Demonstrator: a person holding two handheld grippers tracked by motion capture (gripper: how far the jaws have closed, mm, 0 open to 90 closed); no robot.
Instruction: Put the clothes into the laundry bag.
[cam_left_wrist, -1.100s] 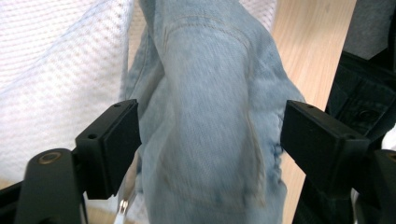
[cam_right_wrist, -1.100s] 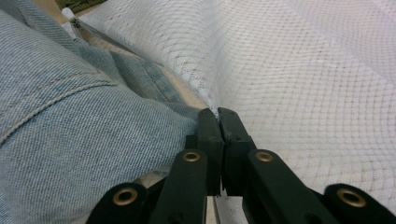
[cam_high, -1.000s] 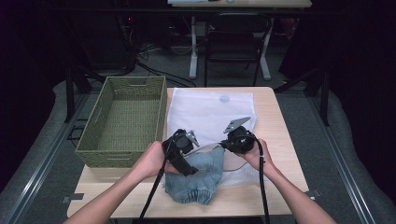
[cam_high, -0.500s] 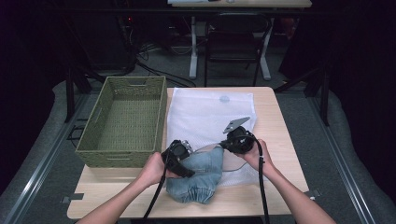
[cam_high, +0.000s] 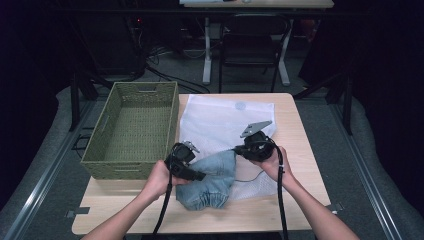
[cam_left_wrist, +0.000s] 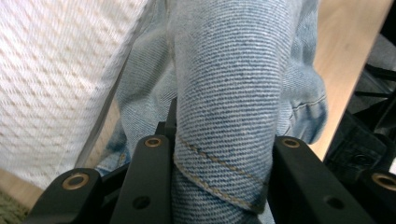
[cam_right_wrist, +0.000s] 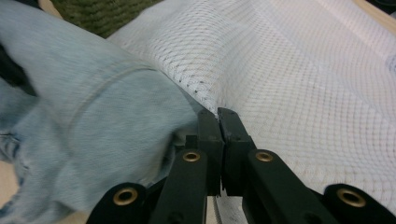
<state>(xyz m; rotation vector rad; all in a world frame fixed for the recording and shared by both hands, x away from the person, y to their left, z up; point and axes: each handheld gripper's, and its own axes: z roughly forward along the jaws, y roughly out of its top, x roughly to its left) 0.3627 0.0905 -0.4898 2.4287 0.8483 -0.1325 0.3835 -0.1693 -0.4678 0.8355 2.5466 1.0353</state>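
Worktop (cam_high: 300, 205) of pale wood carries everything, and I read the layout as a bagging job. Largest on it, at the left of the high view, sits the olive woven basket (cam_high: 135, 127), parked aside and apart from my work. Next comes the white mesh laundry bag (cam_high: 225, 122), spread flat across the middle so its near edge faces me; my right tongs (cam_right_wrist: 218, 122) are closed on that edge at the lower middle of the right gripper view, I judge to lift the mouth open. Just below, in the lower middle of the high view, lies the light-blue denim garment (cam_high: 210, 182), its upper end touching or slipping under the bag's edge; I cannot tell which. My left tongs (cam_left_wrist: 219, 140) clamp a thick rolled fold of it, held bunched so I can feed it into the bag rather than drag it flat.
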